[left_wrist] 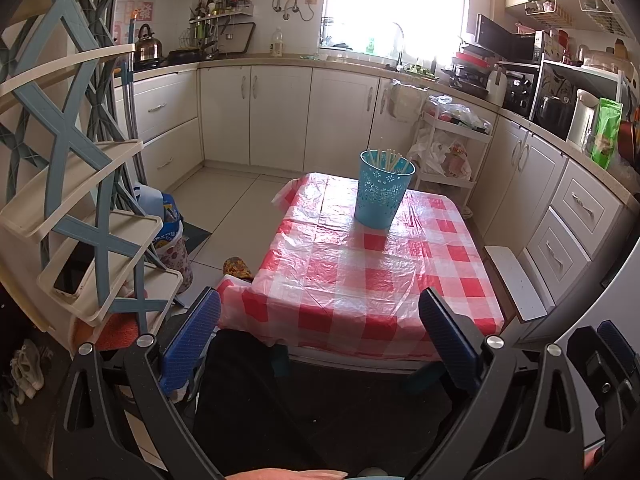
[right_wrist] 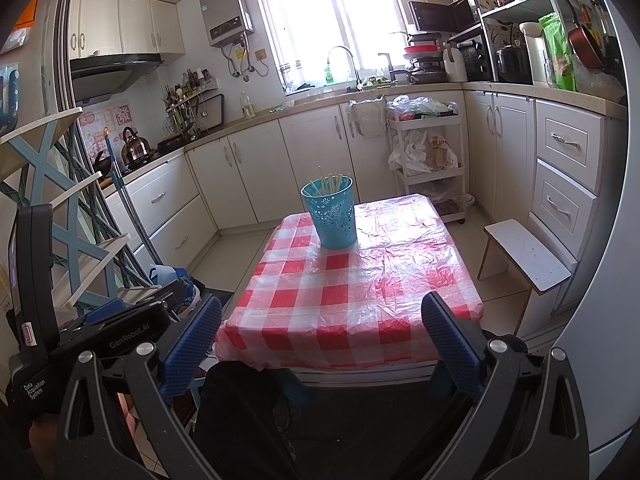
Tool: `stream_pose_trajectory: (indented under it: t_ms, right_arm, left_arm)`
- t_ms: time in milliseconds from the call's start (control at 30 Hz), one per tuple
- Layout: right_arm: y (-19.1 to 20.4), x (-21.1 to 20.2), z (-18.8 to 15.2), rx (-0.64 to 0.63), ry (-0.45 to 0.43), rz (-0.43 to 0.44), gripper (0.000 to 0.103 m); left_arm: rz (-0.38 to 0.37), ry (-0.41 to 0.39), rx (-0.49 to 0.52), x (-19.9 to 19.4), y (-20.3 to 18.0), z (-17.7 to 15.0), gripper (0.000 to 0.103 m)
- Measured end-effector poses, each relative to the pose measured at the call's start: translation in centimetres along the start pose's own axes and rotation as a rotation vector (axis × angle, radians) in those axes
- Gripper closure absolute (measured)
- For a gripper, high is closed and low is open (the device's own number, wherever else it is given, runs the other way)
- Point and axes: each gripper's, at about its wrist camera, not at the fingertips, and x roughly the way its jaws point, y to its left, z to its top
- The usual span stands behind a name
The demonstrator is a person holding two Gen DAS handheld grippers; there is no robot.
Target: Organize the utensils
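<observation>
The left gripper [left_wrist: 320, 334] is held low in front of the near edge of the table [left_wrist: 360, 280]. Its two blue fingers [left_wrist: 190, 346] are spread wide apart and hold nothing. The right gripper [right_wrist: 322, 334] is held the same way, just beside the left one, with its blue ribbed fingers [right_wrist: 192, 346] wide apart and empty too. Both point along the table toward the far wall. Neither one touches the table.

The blue cup [left_wrist: 383, 190] stands upright near the far edge of the table, a bit toward the far left corner in the right view. The chopsticks [left_wrist: 390, 159] stand inside it, and their pale tips poke out over the rim. The cup is round, wider at the top, with small flower-shaped holes cut in its side.

The table wears a red and white checked cover [right_wrist: 352, 280]. It is thin plastic, shiny and wrinkled, and it hangs over the edges.

The left view shows a tall rack [left_wrist: 80, 200] with cream trays and blue crossed bars close on the left, and a slipper [left_wrist: 238, 268] on the floor by the table's near left corner. The right view shows the body of the left gripper at its left side, a small white stool [right_wrist: 528, 256] beside the right edge of the table, and a grey water heater [right_wrist: 226, 14] on the wall.
</observation>
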Motion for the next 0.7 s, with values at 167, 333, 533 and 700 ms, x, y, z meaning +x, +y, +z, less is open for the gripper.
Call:
stream_pose_trajectory:
  t_ms: [167, 333, 533, 700]
  right_arm:
    - [0.02, 0.01, 0.05, 0.000, 0.000, 0.000, 0.007]
    - [0.02, 0.06, 0.16, 0.000, 0.000, 0.000, 0.007]
    - [0.02, 0.01, 0.11, 0.001, 0.001, -0.001, 0.007]
    - [0.03, 0.08, 0.24, 0.000, 0.001, 0.000, 0.007]
  left_arm:
    - [-0.001, 0.001, -0.001, 0.01, -0.03, -0.02, 0.008]
    - [0.000, 0.000, -0.001, 0.01, -0.04, 0.00, 0.008]
    - [0.003, 0.000, -0.002, 0.02, 0.04, -0.01, 0.008]
    - [0.003, 0.005, -0.010, 0.16, 0.29, -0.18, 0.008]
